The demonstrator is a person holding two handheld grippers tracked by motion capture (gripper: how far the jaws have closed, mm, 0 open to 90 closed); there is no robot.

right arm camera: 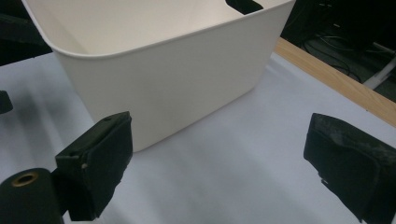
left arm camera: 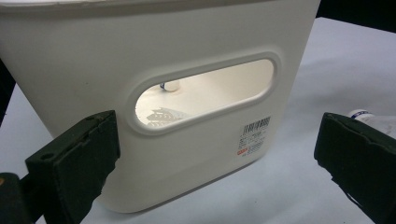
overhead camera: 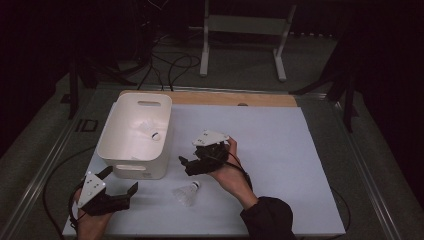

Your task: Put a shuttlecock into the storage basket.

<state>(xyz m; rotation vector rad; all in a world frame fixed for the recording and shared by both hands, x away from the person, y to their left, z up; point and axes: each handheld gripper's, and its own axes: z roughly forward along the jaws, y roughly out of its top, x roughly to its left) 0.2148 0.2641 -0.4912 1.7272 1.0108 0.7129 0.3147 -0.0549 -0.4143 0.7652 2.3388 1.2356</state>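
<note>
A white plastic bin [overhead camera: 135, 150] with handle slots stands on the white table sheet at the left. One shuttlecock [overhead camera: 153, 134] lies inside it, and through the near slot its cork [left arm camera: 169, 86] shows. Another shuttlecock [overhead camera: 188, 193] lies on the sheet in front of the bin's right corner. My left gripper [overhead camera: 120, 180] is open near the front left, facing the bin's near wall [left arm camera: 196, 51]. My right gripper [overhead camera: 188, 165] is open with nothing in it, just right of the bin and above the loose shuttlecock, facing the bin's side [right arm camera: 163, 79].
The white sheet [overhead camera: 270, 150] covers most of the table, and a wooden strip [overhead camera: 235, 98] runs along its far edge. Cables and a white stand [overhead camera: 205, 45] lie on the floor beyond. Behind my left gripper's right jaw, the loose shuttlecock's cork [left arm camera: 359, 113] peeks out.
</note>
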